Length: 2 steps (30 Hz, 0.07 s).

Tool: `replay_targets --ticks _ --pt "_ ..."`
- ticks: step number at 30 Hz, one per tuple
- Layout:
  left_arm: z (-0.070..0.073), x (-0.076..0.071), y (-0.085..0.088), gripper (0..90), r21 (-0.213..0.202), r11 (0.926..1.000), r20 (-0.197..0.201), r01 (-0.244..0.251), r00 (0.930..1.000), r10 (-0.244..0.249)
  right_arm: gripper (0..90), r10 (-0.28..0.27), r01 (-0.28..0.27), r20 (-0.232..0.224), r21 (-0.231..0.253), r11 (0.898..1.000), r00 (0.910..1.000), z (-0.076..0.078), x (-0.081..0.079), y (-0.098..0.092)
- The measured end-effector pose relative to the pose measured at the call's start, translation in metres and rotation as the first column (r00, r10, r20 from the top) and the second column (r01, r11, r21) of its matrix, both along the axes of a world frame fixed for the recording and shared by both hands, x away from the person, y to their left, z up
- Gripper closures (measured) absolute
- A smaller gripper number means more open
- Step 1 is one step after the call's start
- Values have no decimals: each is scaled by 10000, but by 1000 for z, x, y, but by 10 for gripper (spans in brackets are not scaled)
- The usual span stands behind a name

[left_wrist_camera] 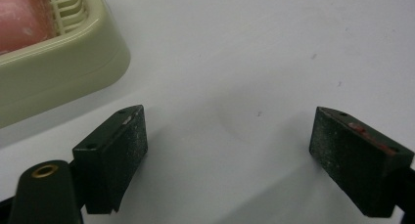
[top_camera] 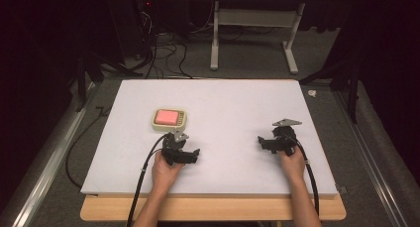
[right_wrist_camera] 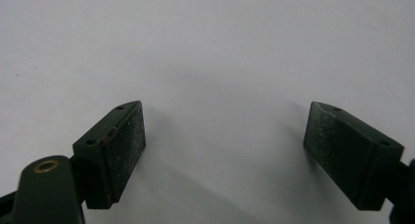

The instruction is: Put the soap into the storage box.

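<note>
Evidently the approach is in hand. From the high view, the left gripper (top_camera: pixel 174 148) rests on the white board (top_camera: pixel 233 103) with the cream soap dish (top_camera: pixel 169 120) just ahead of it, holding a pink soap (top_camera: pixel 167 117); the right gripper (top_camera: pixel 277 138) sits well apart to its side. In the left gripper view, jaws spread, the dish (left_wrist_camera: pixel 58 67) lies ahead and left. In the right gripper view, jaws spread over bare board (right_wrist_camera: pixel 210 53). Next, I judge, the left gripper must swing left and forward to straddle the dish rim.
</note>
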<state>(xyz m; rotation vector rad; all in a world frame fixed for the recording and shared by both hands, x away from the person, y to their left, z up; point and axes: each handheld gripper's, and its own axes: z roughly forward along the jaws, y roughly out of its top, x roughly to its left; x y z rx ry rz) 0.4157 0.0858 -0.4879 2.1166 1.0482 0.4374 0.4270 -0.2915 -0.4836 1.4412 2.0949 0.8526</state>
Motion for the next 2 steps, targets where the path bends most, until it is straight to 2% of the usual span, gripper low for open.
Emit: replay_targets --ticks 2 --pt "0 0 0 147 3 10000 0 1 10000 -1 163 12 -12 7 -7 10000 10000 0 0 0"
